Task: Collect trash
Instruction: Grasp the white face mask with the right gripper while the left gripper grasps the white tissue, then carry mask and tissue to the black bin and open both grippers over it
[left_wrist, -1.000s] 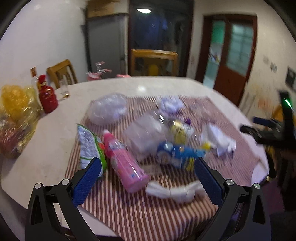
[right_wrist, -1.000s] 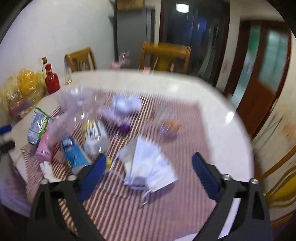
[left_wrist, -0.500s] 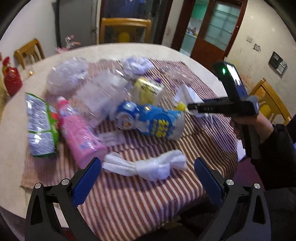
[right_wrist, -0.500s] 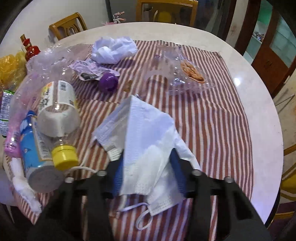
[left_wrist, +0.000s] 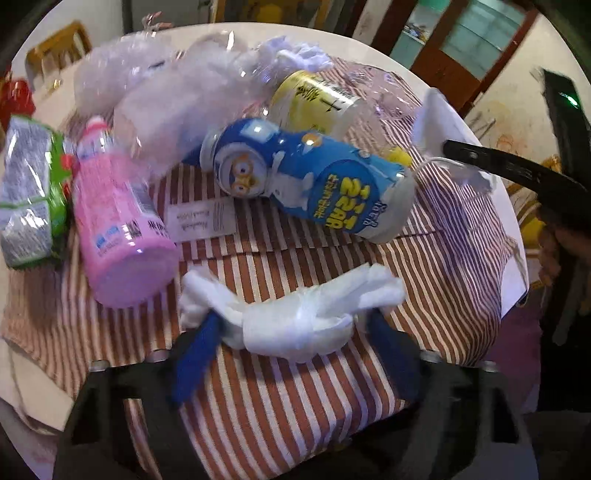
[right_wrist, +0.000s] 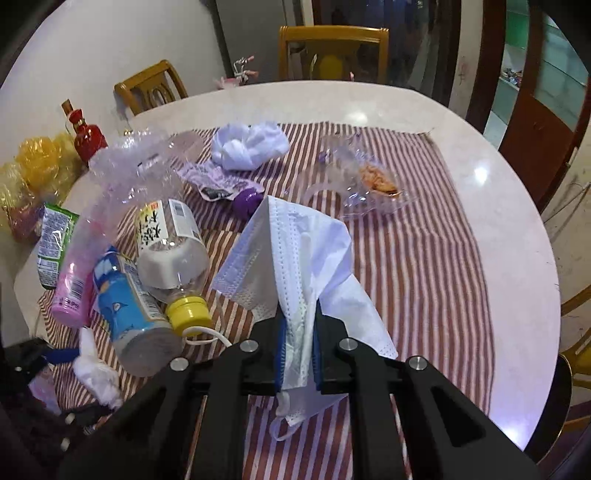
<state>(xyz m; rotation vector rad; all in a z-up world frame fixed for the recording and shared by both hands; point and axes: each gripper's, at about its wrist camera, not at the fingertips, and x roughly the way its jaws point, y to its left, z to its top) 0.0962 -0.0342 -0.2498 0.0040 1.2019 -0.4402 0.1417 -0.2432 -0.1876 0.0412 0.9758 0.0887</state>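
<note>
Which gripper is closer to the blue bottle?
Left. The left gripper straddles a white wad just in front of the blue bottle; the right gripper clamps the mask further off.

The tissue (left_wrist: 295, 325) covers the tips of the left fingers (left_wrist: 195, 354), so contact cannot be told; the mask (right_wrist: 295, 258) hides the right pads. The snack bag (left_wrist: 26, 192) is blurred and the picture's edge cuts it off. The surface (right_wrist: 517, 258) runs out of frame

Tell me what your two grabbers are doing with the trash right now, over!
Right gripper just closed, fingers pinching the face mask. Left gripper closing around the knotted white tissue, not squeezing yet. Blue bottle lies close behind the tissue.
</note>
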